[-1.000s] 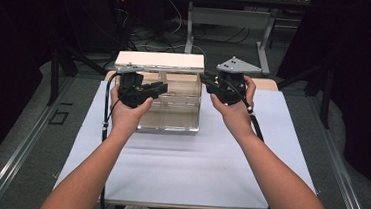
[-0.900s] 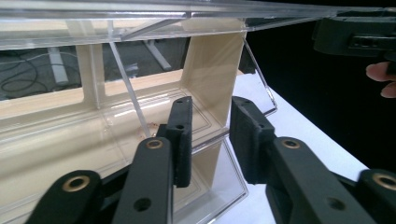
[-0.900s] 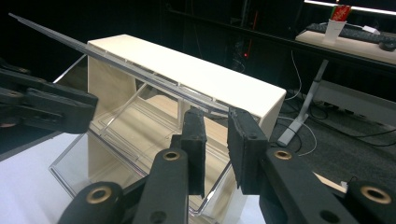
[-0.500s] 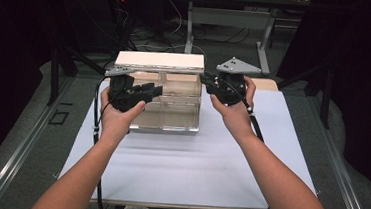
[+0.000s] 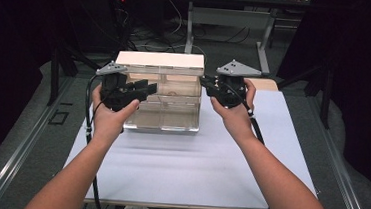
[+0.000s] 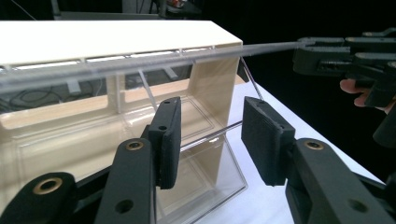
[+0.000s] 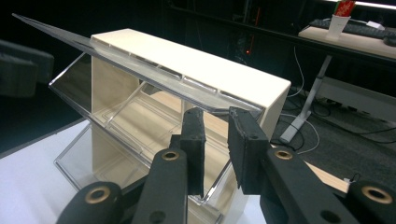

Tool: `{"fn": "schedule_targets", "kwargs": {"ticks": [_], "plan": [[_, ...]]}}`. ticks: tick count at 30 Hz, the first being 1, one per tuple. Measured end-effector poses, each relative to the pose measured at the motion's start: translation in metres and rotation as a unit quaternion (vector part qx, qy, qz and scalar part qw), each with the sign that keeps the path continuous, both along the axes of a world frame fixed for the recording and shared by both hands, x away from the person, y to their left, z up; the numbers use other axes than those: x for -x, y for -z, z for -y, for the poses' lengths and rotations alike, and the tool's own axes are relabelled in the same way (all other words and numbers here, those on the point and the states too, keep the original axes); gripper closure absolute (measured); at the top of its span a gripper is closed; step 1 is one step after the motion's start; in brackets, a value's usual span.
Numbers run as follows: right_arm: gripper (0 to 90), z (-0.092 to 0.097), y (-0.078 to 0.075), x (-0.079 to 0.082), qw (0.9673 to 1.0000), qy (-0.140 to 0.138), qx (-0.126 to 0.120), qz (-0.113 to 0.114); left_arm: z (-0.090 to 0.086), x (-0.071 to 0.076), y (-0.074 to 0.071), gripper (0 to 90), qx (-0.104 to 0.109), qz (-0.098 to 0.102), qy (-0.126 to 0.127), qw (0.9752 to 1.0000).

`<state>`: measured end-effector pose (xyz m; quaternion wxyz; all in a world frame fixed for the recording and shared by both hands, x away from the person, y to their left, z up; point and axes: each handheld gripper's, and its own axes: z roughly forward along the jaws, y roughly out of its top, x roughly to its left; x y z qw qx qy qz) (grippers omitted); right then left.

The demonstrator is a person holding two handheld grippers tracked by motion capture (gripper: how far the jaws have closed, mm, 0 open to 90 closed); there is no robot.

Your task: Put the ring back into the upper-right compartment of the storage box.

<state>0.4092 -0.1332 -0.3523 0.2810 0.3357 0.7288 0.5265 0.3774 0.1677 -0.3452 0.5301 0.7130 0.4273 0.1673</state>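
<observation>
A cream-coloured box [image 5: 160,61] with clear tilt-out bins stands toward the far side of the white bench [image 5: 183,169], and the person holds a claw at each end of its front. The upper clear flap [image 6: 140,63] is swung up and out so that it lies nearly level, running from the box's top edge across the front – in the left gripper view it stretches as a thin pane to the right claw far off at the right [image 6: 348,53]. The right claw [image 5: 206,81] sits at the box's right front corner, and in the right gripper view [image 7: 215,154] its pads stand close together with the corner of that raised flap just above and between them; they look clenched on the flap's edge, though the contact itself is hard to make out through the clear plastic. The left claw [image 5: 147,87] hangs in front of the box's left half, just off its face. Its jaws have just been opening, and in the left gripper view [image 6: 212,140] the pads stand apart – released, with only the clear bin wall [image 6: 205,172] seen behind the gap and nothing pinched between them.
</observation>
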Motion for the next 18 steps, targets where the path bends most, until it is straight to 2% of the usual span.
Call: {"fn": "schedule_targets", "kwargs": {"ticks": [7, 18], "plan": [[76.9, 0.001, 0.004, 0.001, 1.0, -0.002, -0.001, -0.006, -0.007, 0.003, -0.005, 56.2, -0.001, 0.006, -0.008, 0.9999], [76.9, 0.001, 0.009, 0.003, 0.9999, -0.001, -0.004, -0.014, -0.013, 0.0, -0.011, 72.1, -0.005, 0.011, -0.021, 0.9997]]}}
